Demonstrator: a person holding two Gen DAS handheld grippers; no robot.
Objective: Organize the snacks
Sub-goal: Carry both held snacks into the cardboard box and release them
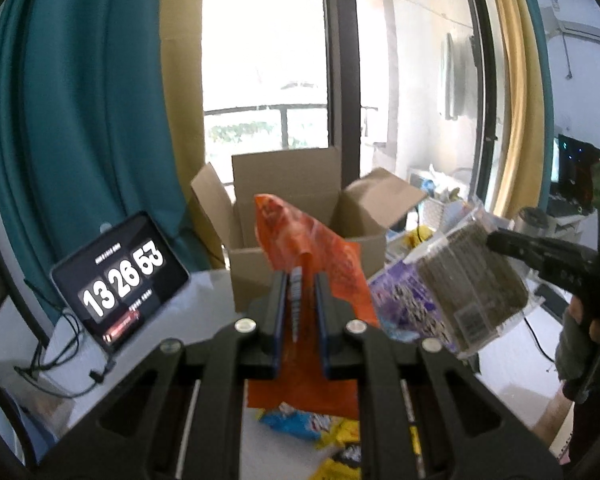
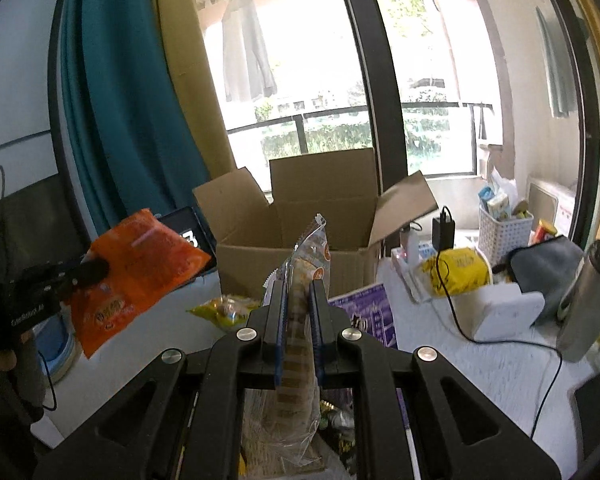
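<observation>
Box (image 2: pixel 300 256): open cardboard, flaps up, at the desk's (image 2: pixel 500 364) far edge, ahead of both grippers.
Tablet (image 1: pixel 120 280): left of box, showing a clock.
Purple pack (image 1: pixel 404 300): lying between grippers and box.
Left gripper (image 1: pixel 300 284): jaws clenched on orange bag (image 1: pixel 312 248), held above desk.
Right gripper (image 2: pixel 299 292): jaws clenched on clear cracker pack (image 2: pixel 304 280), also raised.

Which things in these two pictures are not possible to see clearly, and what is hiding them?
- Inside of the cardboard box, both views: its front wall hides the contents.
- Print on the orange snack bag, left wrist view: blurred, and the left gripper covers its middle.
- Clear cracker pack, right wrist view: the right gripper hides its lower part.
- Tablet clock, right wrist view: the orange bag covers most of it.
</observation>
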